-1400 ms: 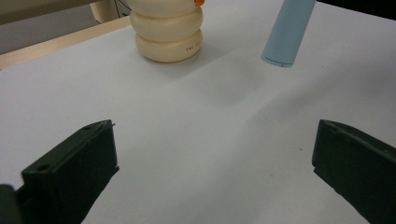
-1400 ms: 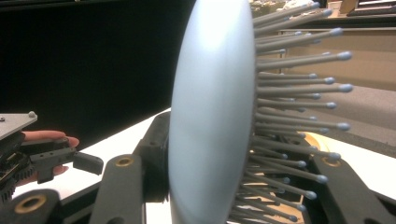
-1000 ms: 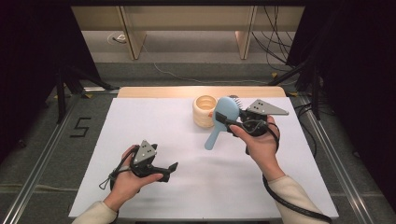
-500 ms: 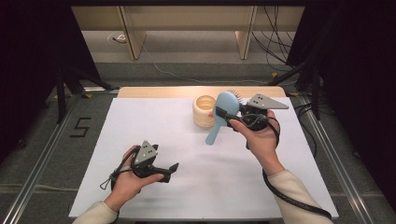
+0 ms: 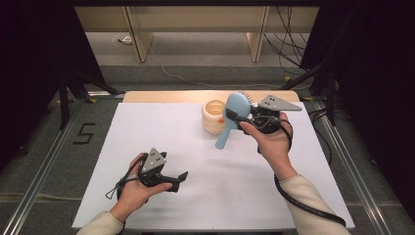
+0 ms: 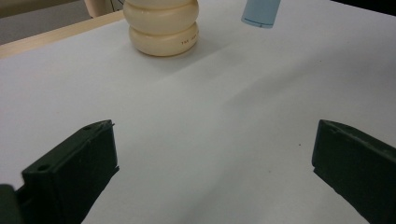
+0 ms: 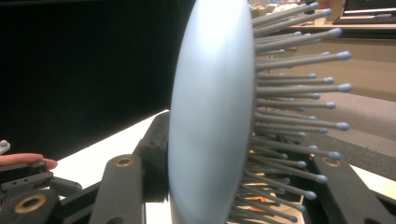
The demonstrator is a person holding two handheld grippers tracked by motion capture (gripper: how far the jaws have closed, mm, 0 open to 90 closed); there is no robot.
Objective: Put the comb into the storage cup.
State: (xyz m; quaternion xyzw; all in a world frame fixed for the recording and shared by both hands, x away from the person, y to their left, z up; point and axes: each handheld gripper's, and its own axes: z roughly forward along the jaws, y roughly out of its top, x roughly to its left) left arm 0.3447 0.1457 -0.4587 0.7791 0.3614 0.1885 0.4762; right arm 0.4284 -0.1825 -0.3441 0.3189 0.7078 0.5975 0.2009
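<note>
A light blue hairbrush (image 5: pixel 234 110) is held off the table at the back right, its handle slanting down and left. My right gripper (image 5: pixel 238 119) is shut on its head. In the right gripper view the brush (image 7: pixel 210 116) stands edge-on between the black jaws of the right gripper (image 7: pixel 243 154), bristles pointing right. A cream ribbed cup (image 5: pixel 213 117) stands just left of the brush. My left gripper (image 5: pixel 182 177) rests low at the front left, open and holding nothing. The left gripper view has the left gripper (image 6: pixel 210 163) over bare white sheet, with the cup (image 6: pixel 161 28) and the brush handle's tip (image 6: pixel 261 11) ahead.
A white sheet (image 5: pixel 161 132) covers the table, with a wooden strip (image 5: pixel 171 96) along its far edge. Metal rails (image 5: pixel 41 171) run along both sides. A "5" (image 5: pixel 84 133) is marked on the floor at the left. Cables (image 5: pixel 288 44) and shelf legs lie beyond the table.
My right gripper has shifted the brush slightly toward the far edge. The left gripper has stayed where it was.
</note>
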